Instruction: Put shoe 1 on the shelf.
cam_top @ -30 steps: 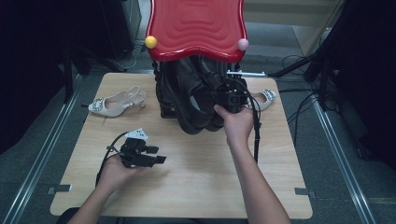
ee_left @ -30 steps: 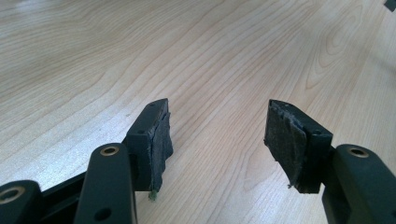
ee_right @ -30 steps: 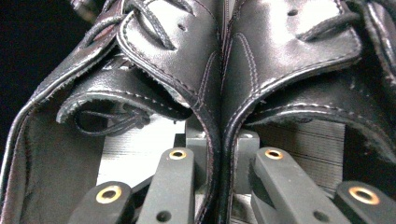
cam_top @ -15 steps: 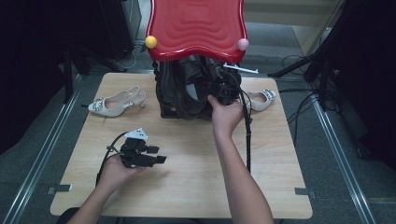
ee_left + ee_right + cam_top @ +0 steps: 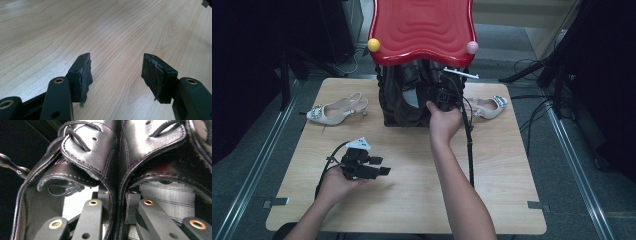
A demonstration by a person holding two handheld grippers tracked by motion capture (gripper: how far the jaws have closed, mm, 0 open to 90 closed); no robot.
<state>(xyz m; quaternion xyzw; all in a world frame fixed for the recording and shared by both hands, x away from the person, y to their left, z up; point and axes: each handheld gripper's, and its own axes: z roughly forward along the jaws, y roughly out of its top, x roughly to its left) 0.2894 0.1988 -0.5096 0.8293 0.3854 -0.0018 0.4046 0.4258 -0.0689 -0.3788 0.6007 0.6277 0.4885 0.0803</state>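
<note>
A pair of black leather lace-up shoes [image 5: 409, 97] stands under a red wavy shelf top [image 5: 424, 27] at the back of the table. My right gripper [image 5: 443, 95] reaches in beside them. In the right gripper view the two inner walls of the black shoes [image 5: 100, 152] lie pressed together between the jaws of the right gripper [image 5: 116, 197]. The pads still touch the leather, though the jaws have just been opening. My left gripper [image 5: 383, 165] rests low at the front left. Its jaws [image 5: 116, 70] stand open over bare wood.
A beige slingback heel [image 5: 334, 111] lies left of the rack and its mate [image 5: 487, 106] lies to the right. A yellow ball [image 5: 373, 44] and a pink ball [image 5: 472, 47] cap the red top's front corners. The wooden table [image 5: 412, 200] has metal rails along both sides.
My right hand has pushed the black shoes back and a little left, from sticking out in front of the rack to tucked under the red top. The left hand has stayed put.
</note>
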